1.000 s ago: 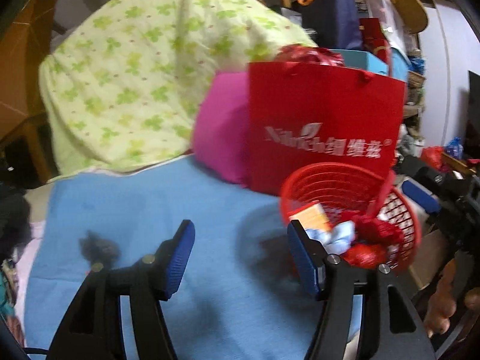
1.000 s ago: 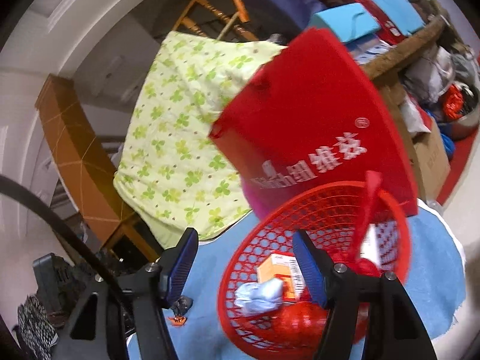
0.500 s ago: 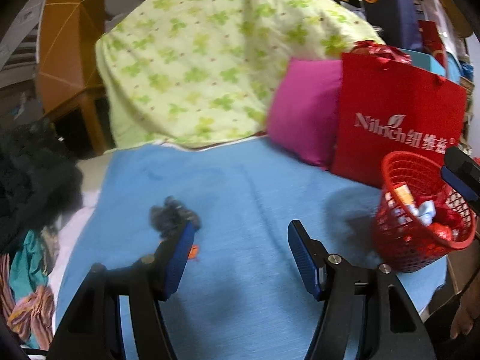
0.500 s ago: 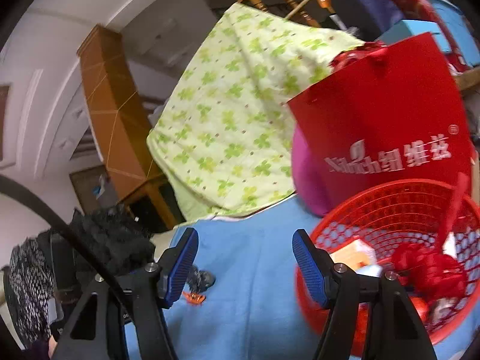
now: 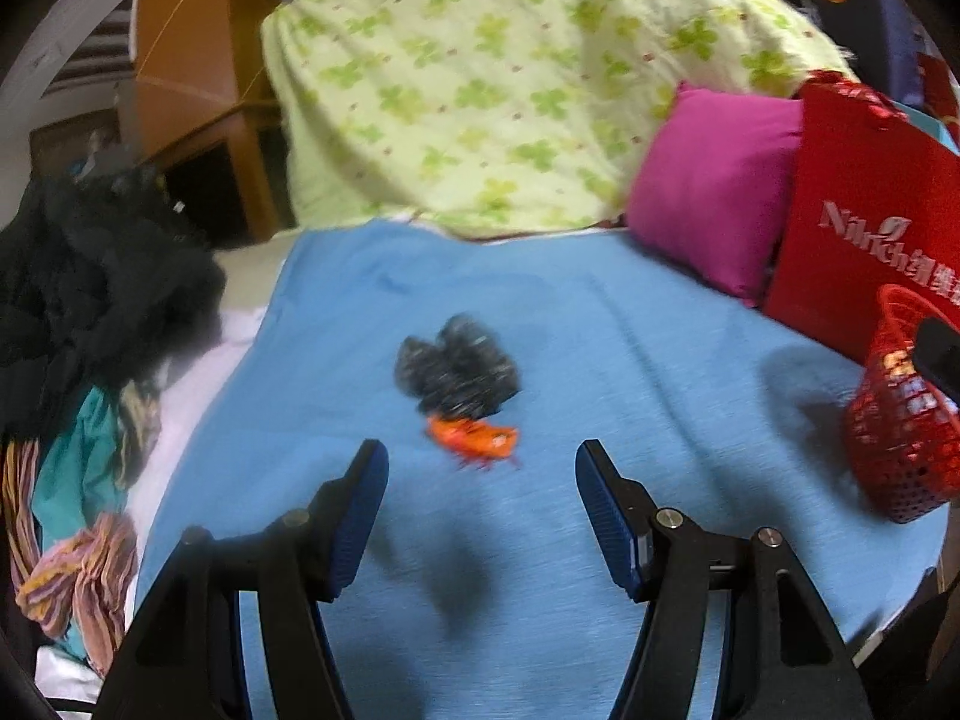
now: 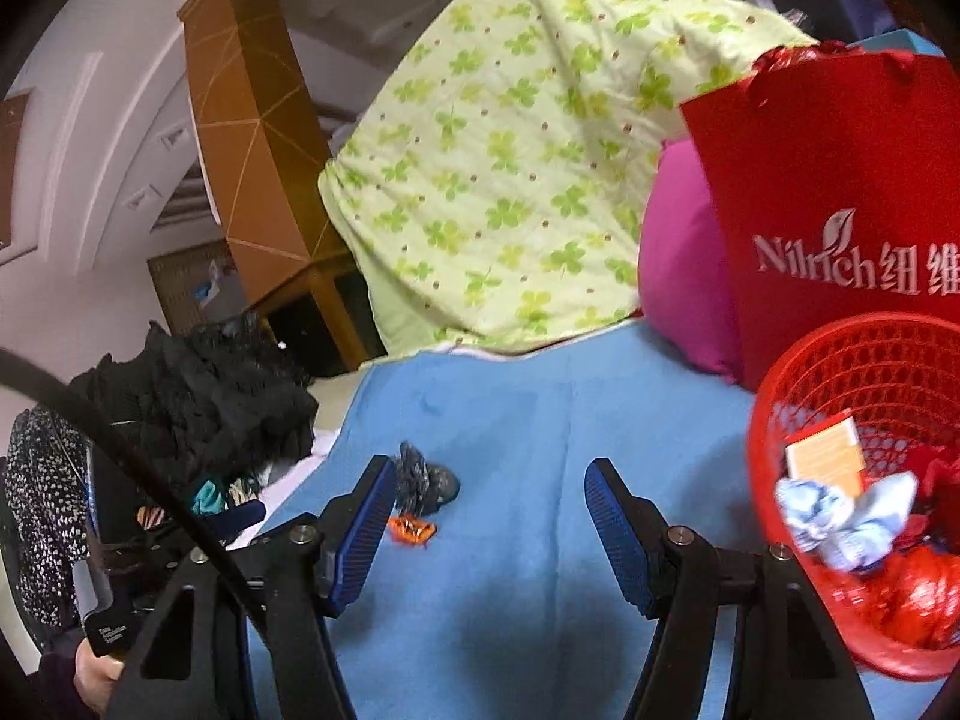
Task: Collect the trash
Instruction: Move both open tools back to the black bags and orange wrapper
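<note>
Both tools stand with their blue-padded jaws spread wide and nothing between them: the left gripper (image 5: 482,510) and the right gripper (image 6: 489,525) each hover over the light blue woven blanket (image 5: 600,360) that covers the bed.

Taking that blanket as the landmark, the nearest piece of trash is a small crumpled orange wrapper (image 5: 474,437), lying on the blanket's middle just beyond the left gripper's fingertips and roughly centred between them; the right wrist view shows the same wrapper (image 6: 411,530) close to that gripper's left-hand finger. Touching the wrapper's far edge is a dark grey crumpled wad (image 5: 456,369), blurred, so its material cannot be told.

At the blanket's right edge stands a red plastic mesh basket (image 6: 852,372), holding an orange-and-white carton (image 6: 825,453), a pale blue crumpled tissue (image 6: 840,516) and red shiny scraps (image 6: 918,588).

Off the blanket's left edge lies a heap of black clothing (image 5: 102,276) with striped and teal fabrics below it.

At the blanket's far right corner a red paper shopping bag with white lettering (image 6: 840,210) stands behind the basket, with a magenta square cushion (image 5: 714,186) beside it. Along the far edge slumps a pale green quilt with clover print (image 5: 510,78), and further left rises an orange-brown wooden cabinet (image 6: 252,138).
</note>
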Motion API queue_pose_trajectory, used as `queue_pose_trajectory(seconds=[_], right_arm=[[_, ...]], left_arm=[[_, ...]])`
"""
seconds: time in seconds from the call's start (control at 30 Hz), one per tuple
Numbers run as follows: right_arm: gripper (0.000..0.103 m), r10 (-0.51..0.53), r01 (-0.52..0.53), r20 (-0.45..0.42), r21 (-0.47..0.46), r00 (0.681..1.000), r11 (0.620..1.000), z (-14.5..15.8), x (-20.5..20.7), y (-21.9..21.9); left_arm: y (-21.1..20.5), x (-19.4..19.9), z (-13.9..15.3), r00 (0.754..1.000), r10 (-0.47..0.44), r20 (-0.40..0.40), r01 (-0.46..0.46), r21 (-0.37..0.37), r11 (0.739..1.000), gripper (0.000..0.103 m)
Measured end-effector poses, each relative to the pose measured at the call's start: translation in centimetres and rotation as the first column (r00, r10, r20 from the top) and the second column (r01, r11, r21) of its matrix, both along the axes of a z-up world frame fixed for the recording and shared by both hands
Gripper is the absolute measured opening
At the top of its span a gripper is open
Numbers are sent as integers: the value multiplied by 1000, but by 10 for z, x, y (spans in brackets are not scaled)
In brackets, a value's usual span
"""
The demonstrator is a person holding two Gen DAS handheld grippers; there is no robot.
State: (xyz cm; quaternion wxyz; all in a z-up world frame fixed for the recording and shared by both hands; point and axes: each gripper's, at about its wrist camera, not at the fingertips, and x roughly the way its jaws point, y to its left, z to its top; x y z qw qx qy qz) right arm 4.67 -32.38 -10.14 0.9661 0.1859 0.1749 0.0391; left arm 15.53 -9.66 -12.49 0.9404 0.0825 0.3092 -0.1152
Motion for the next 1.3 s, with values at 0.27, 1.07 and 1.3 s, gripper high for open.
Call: queue_pose_trajectory(seconds=[0.27, 1.07, 1.3], right_arm=[[69, 42, -48, -127, -44, 991, 998, -19, 34, 23], [70, 231, -233, -318, 32, 920, 972, -67, 186, 85], [70, 270, -277, -358, 33, 894, 960, -77, 252, 106]], left_arm=[[67, 37, -41, 985, 143, -101, -145, -13, 989, 66], [101, 103, -84, 957, 233, -171, -245, -54, 968, 66], [104, 119, -84, 949, 260, -178, -276, -66, 959, 66]])
